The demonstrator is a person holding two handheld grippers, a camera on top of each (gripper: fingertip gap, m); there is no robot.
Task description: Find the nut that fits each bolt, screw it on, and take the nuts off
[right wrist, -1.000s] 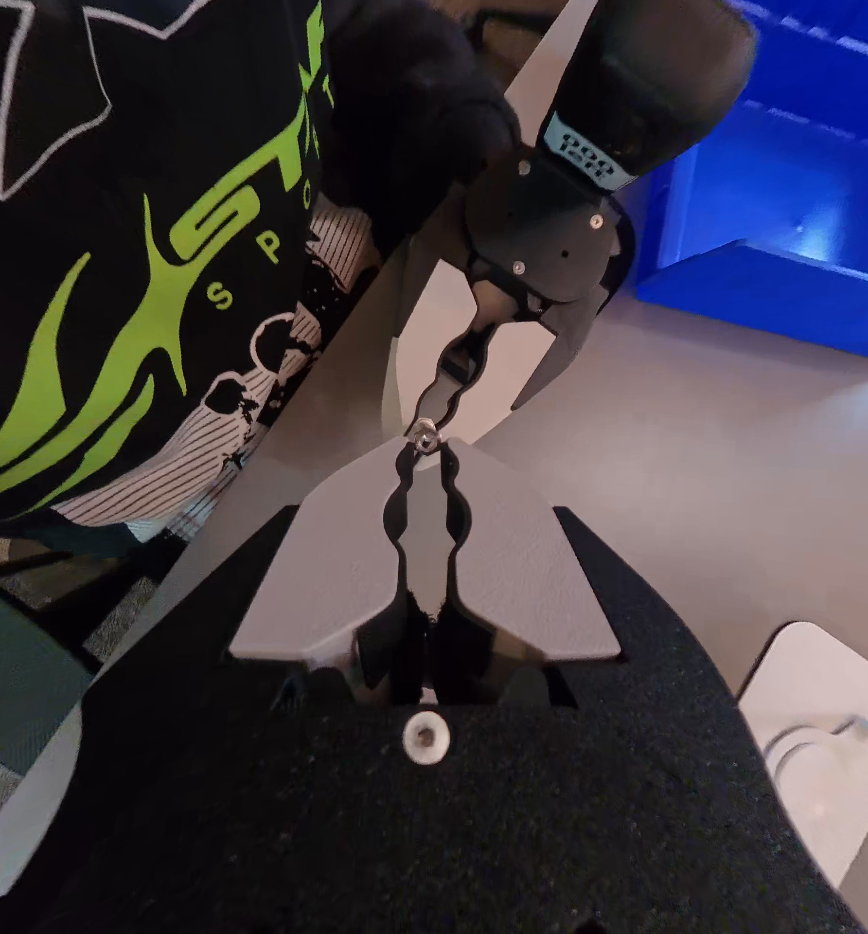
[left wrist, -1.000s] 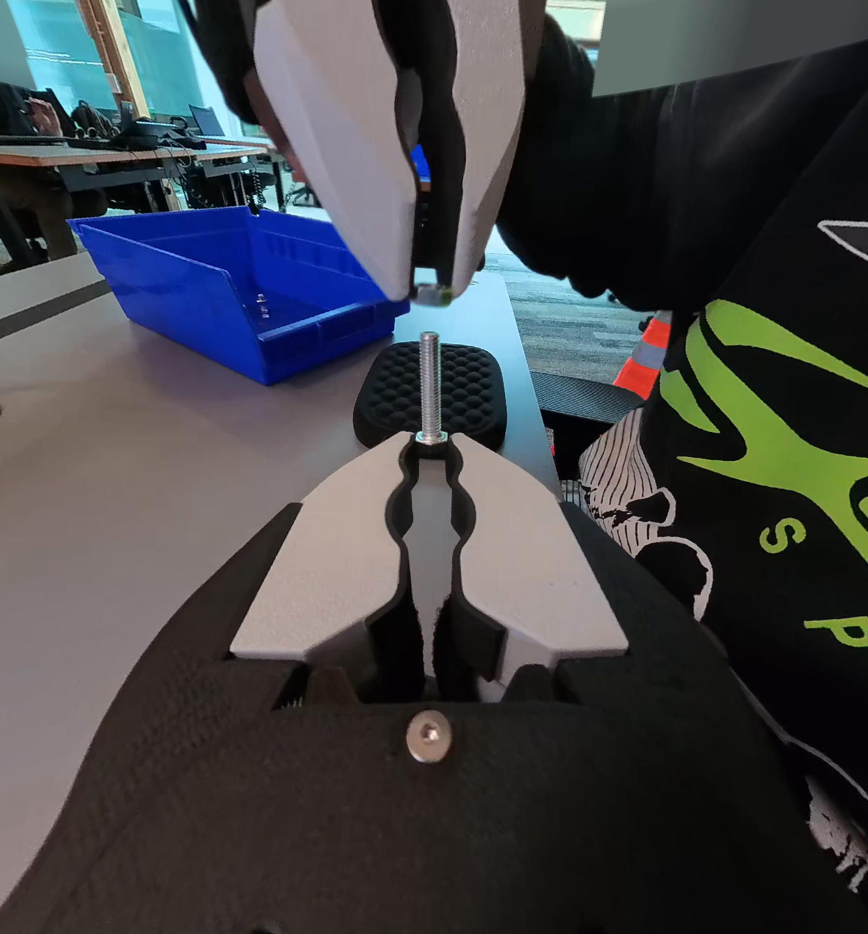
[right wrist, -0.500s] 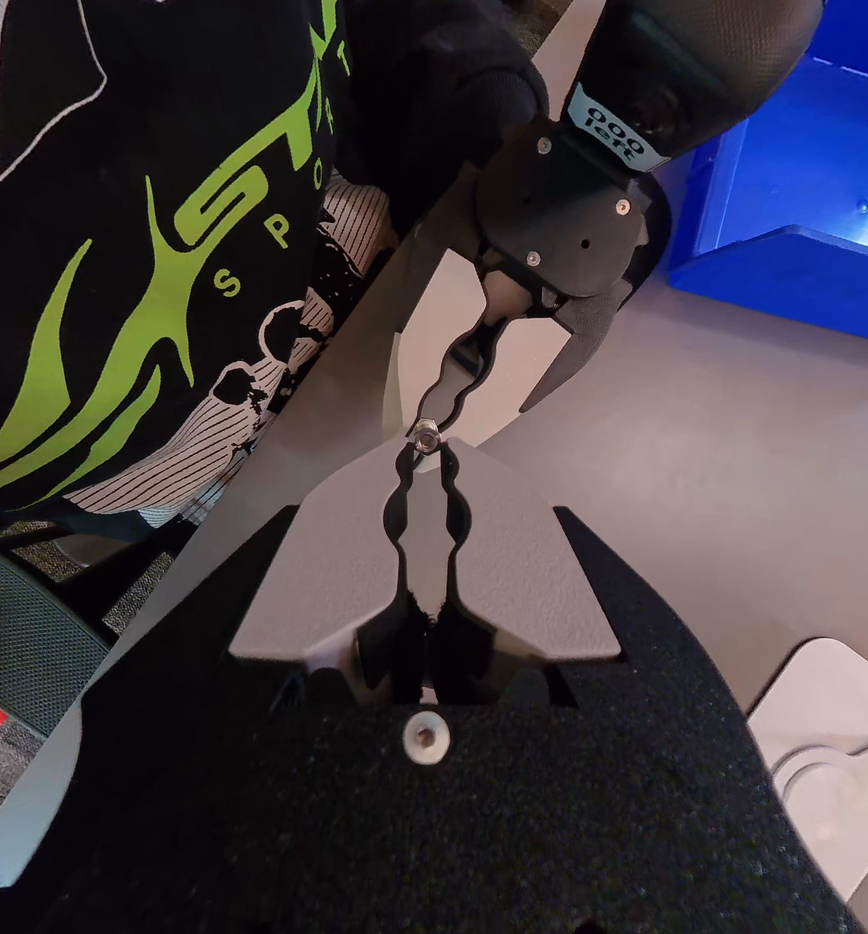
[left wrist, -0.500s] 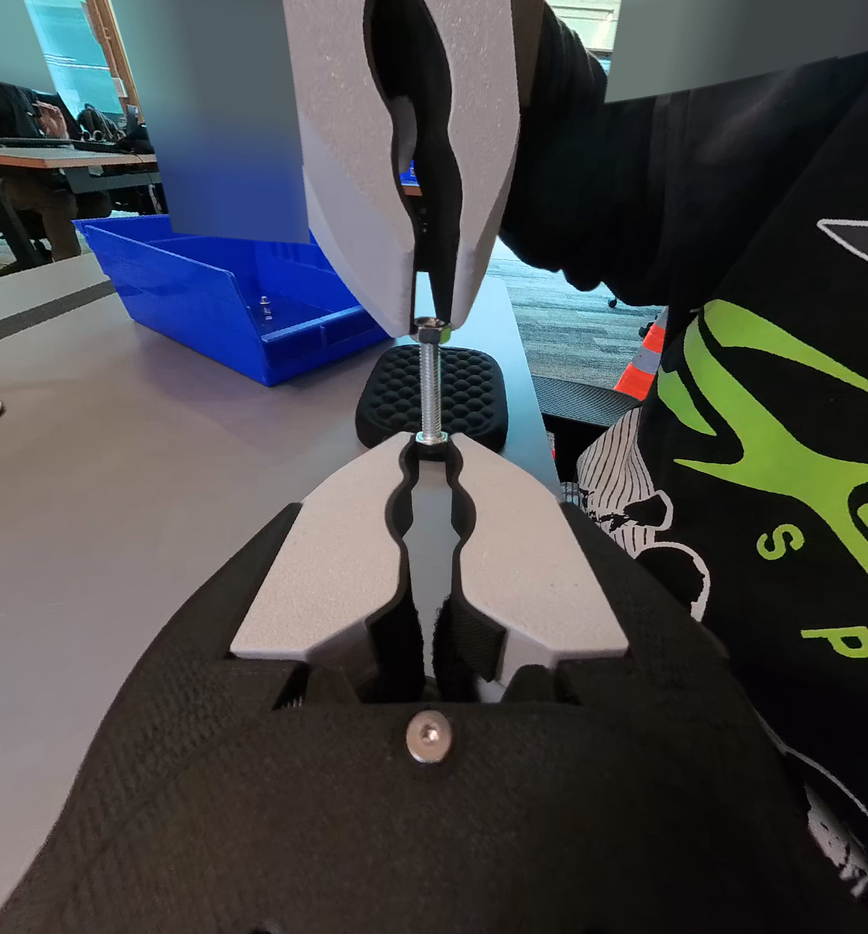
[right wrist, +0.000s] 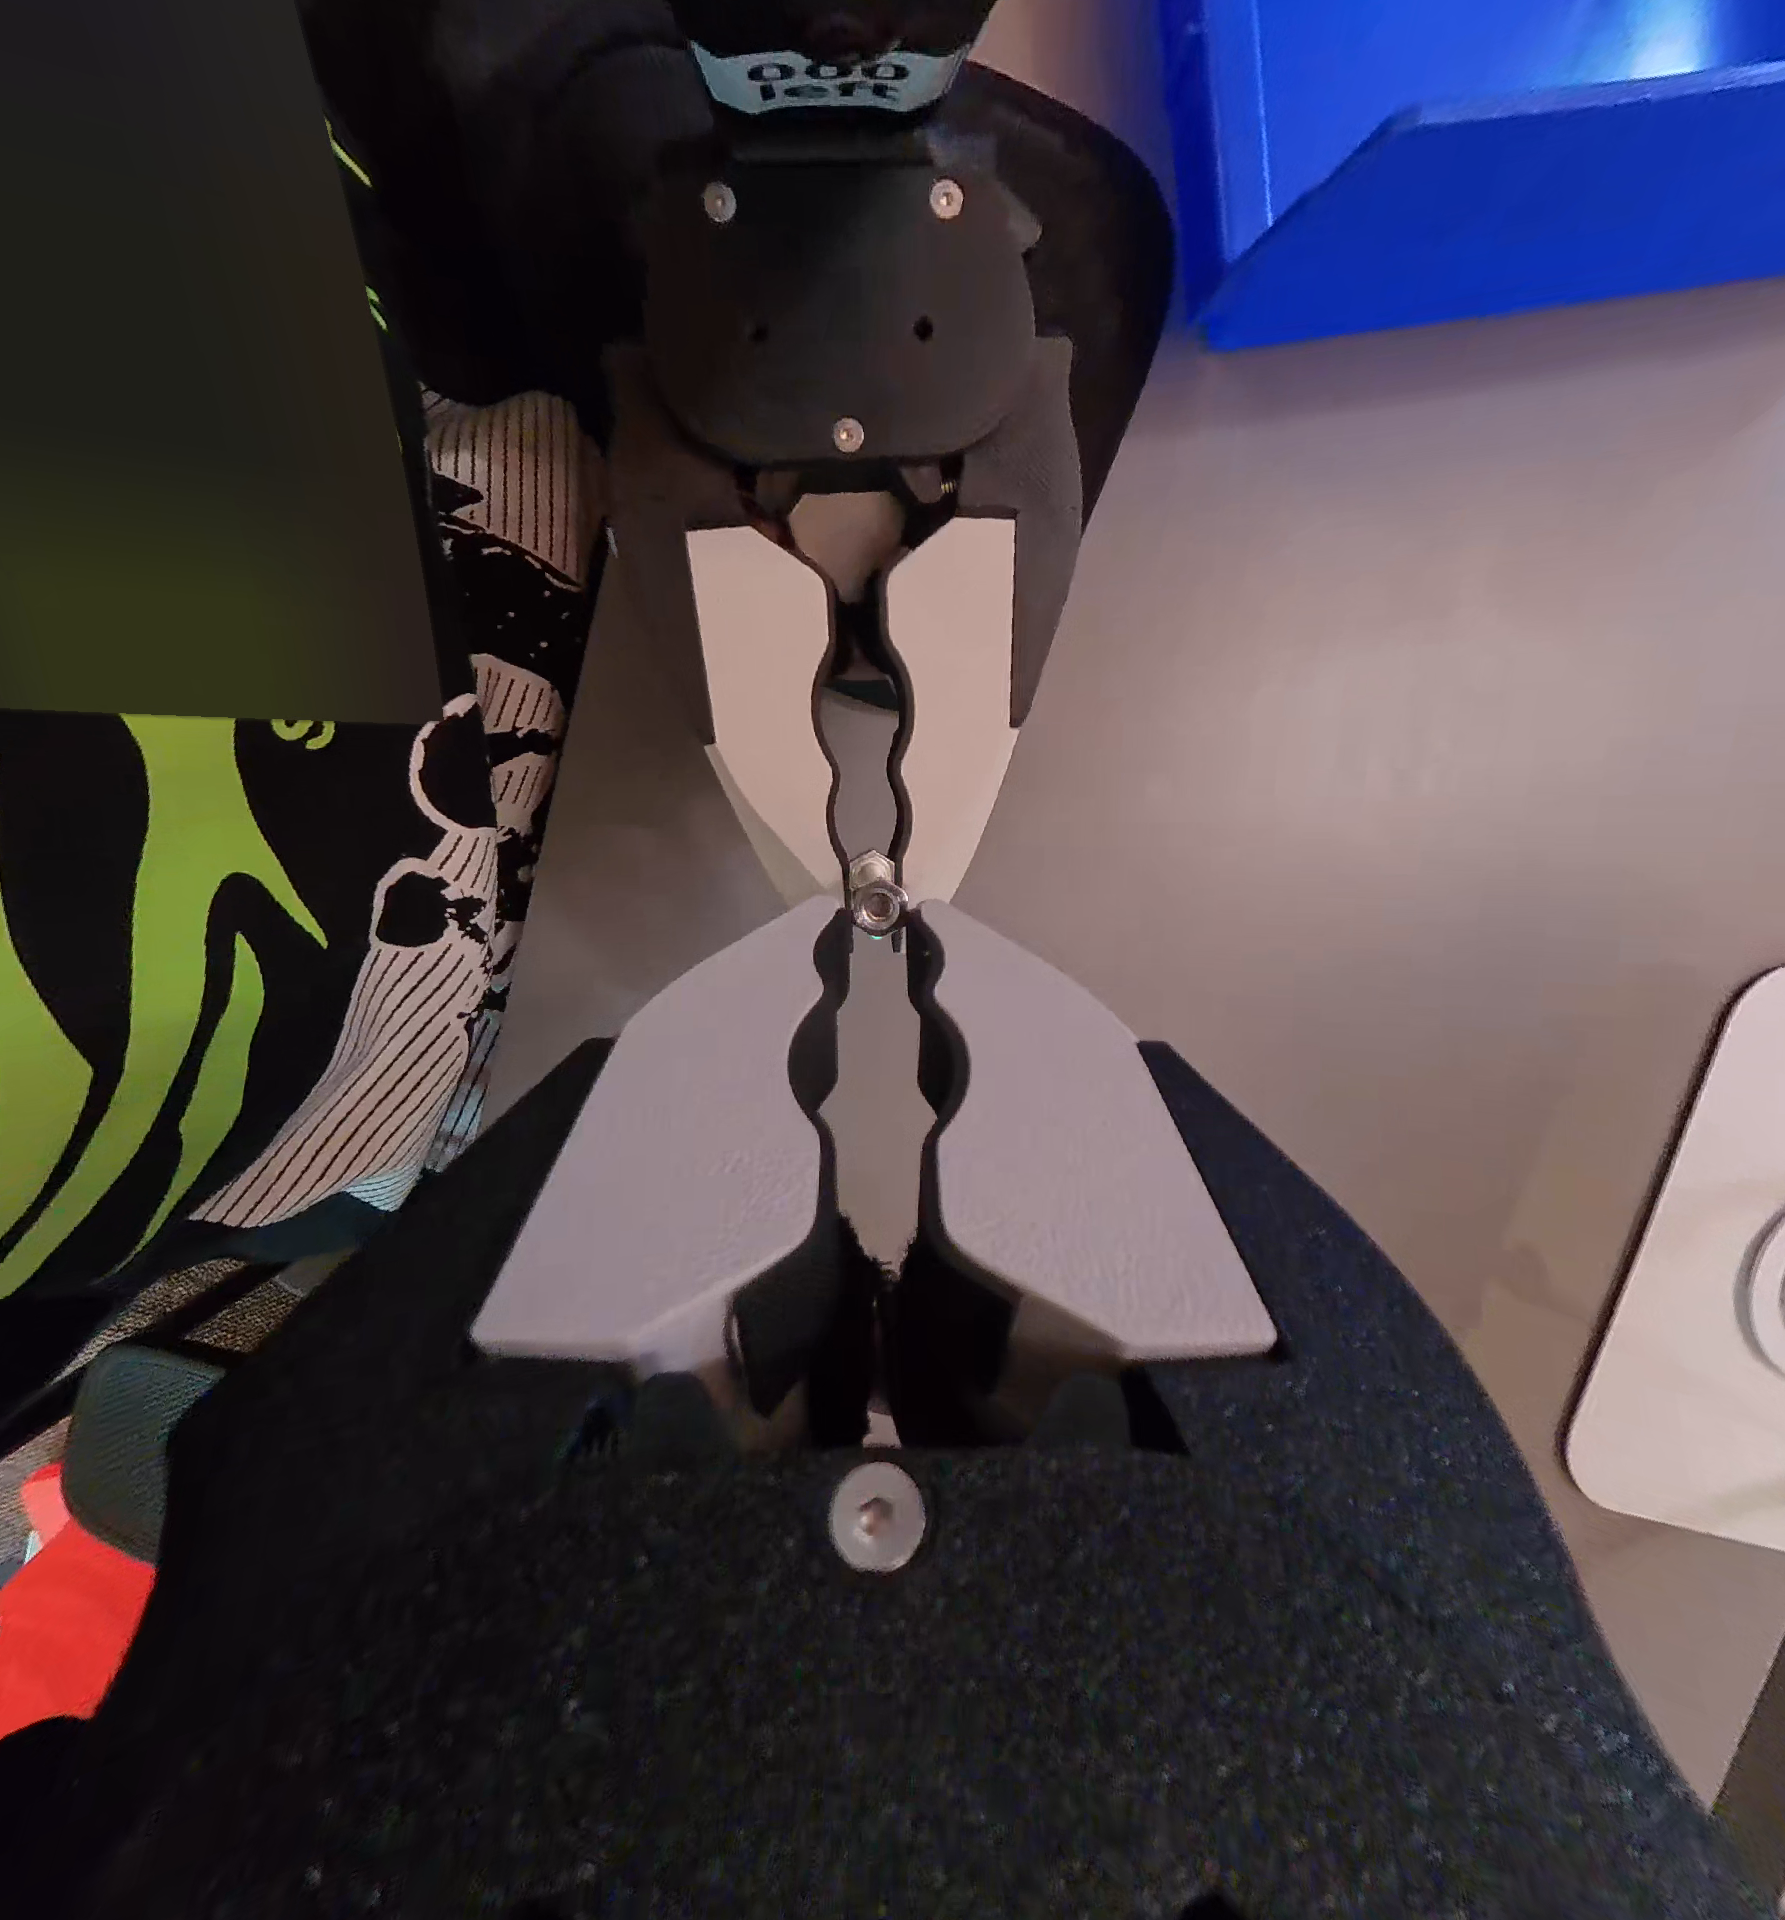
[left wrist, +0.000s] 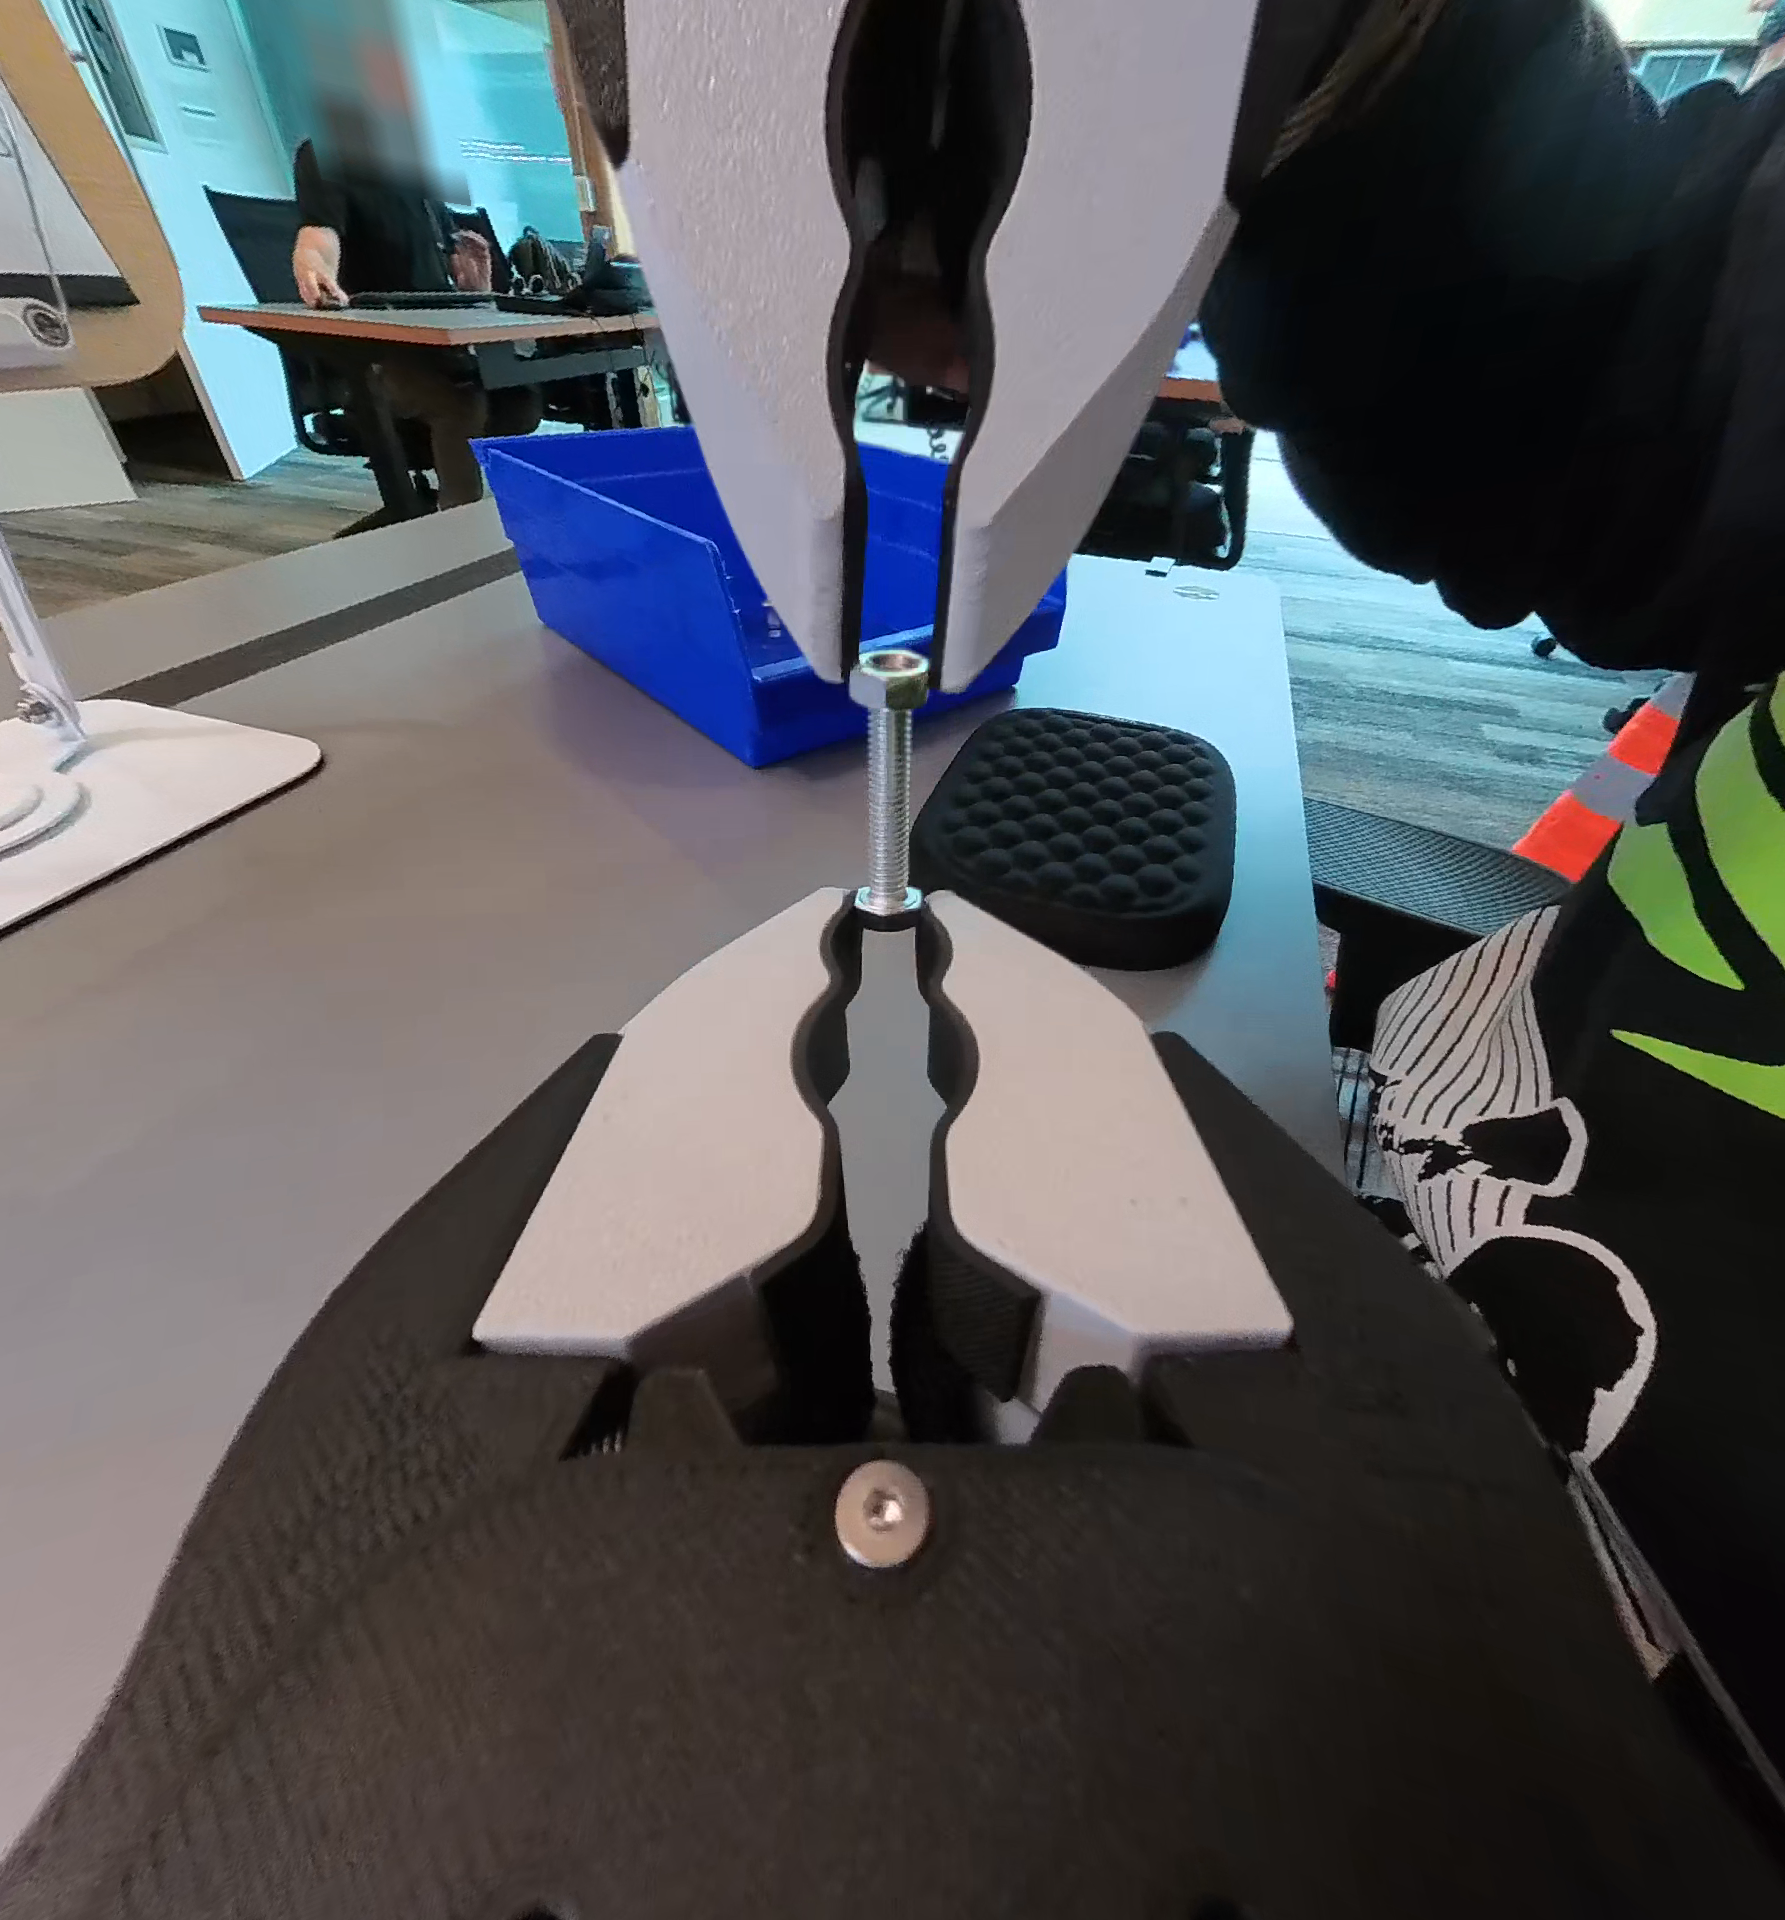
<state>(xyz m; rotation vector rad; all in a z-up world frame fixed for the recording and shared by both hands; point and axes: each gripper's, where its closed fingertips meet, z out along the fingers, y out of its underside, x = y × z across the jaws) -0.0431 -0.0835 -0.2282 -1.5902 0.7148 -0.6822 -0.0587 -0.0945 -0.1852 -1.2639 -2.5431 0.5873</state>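
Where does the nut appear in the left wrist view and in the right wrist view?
Left wrist view: the nut is at upper centre, on the bolt top, between the right gripper tips.
Right wrist view: the nut is at centre, at that gripper's tips.
Shared landmark: the blue bin behind.

Left gripper (left wrist: 888, 914) clamped on the head end of a silver bolt (left wrist: 886, 805), threaded shank standing upright above the fingertips. Right gripper (left wrist: 890, 665) pointing down from above, fingers pinching a hex nut (left wrist: 888, 686) seated on the bolt's top end. Behind, on the grey table (left wrist: 348, 987), a blue plastic bin (left wrist: 649, 582) with a small piece of hardware inside, too small to identify. Just right of the bolt, a black dimpled pad (left wrist: 1085, 831) lying flat. At far left, a white stand base (left wrist: 140, 779).
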